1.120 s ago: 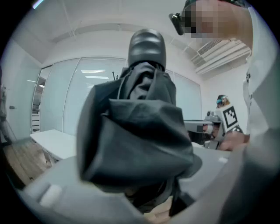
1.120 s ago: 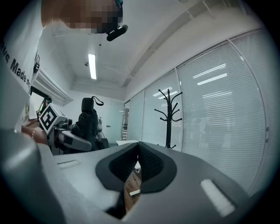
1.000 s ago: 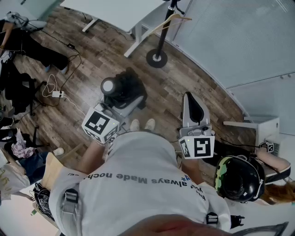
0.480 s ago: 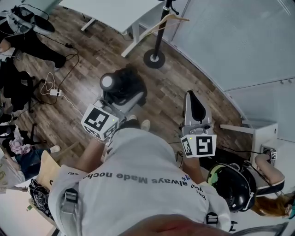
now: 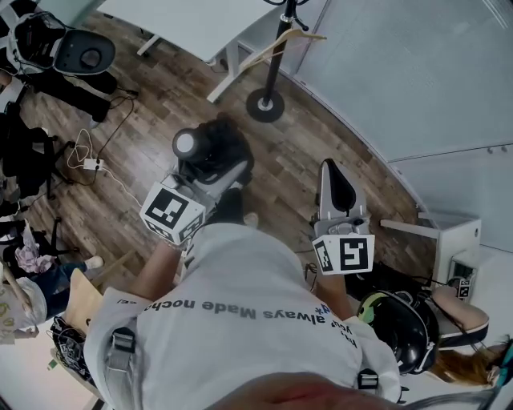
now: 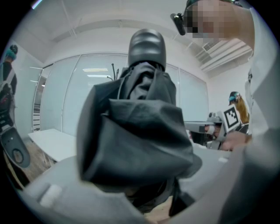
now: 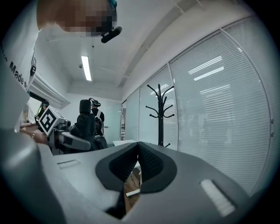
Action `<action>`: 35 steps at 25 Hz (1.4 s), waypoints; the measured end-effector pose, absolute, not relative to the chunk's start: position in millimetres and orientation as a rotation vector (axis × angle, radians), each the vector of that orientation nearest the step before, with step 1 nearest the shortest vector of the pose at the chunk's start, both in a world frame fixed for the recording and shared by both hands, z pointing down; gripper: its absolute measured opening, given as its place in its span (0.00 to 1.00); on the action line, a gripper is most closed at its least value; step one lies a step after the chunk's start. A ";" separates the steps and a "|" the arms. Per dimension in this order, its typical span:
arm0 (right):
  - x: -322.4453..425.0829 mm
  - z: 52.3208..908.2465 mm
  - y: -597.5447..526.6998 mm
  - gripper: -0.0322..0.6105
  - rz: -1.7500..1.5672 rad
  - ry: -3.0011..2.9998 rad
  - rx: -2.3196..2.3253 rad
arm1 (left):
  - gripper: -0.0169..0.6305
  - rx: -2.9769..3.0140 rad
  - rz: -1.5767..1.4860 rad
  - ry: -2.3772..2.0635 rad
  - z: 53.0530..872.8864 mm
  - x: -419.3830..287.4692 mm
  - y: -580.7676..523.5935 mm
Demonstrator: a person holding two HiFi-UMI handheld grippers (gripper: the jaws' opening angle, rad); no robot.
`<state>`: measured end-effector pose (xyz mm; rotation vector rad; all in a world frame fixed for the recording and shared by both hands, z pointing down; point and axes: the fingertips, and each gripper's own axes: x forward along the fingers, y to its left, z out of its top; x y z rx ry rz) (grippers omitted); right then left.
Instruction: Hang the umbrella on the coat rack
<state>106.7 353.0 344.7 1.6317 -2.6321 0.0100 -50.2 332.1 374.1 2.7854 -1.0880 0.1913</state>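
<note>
The left hand-held gripper point(image 5: 207, 182) is clamped on the folded black umbrella point(image 5: 215, 150). In the left gripper view the bunched fabric fills the space between the jaws, and the rounded handle end point(image 6: 146, 46) stands above it. From the head view the umbrella sticks out ahead of the person's white shirt point(image 5: 240, 304), over the wooden floor point(image 5: 296, 160), with its pale round end toward the left.

The right hand-held gripper point(image 5: 334, 172) is closed and empty. In the right gripper view its dark ribbed pads point(image 7: 151, 164) meet at the tip with nothing between them. It is held out beside the left one, the two well apart.

The coat rack point(image 5: 272, 72) stands on the floor close to the edge where the boards meet the glass wall point(image 5: 401, 72), just beside a corner of a white surface point(image 5: 200, 20). A wooden hanger point(image 5: 282, 44) hangs on its pole. The umbrella is apart from the rack, with bare floor between them. The rack's curved black hooks point(image 7: 160, 94) show against the blinds in the right gripper view.
</note>
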 end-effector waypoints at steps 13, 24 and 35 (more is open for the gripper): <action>54.0 349.0 214.9 0.05 0.023 -2.632 1.592 | 0.47 2.764 0.185 -1.078 381.0 -94.7 199.7; 5.4 344.0 106.7 0.05 0.024 -2.590 1.618 | 0.47 2.777 0.207 -1.008 382.2 -139.8 90.3; 12.2 356.5 60.0 0.05 0.056 -2.567 1.663 | 0.47 2.807 0.229 -0.934 386.6 -127.8 39.0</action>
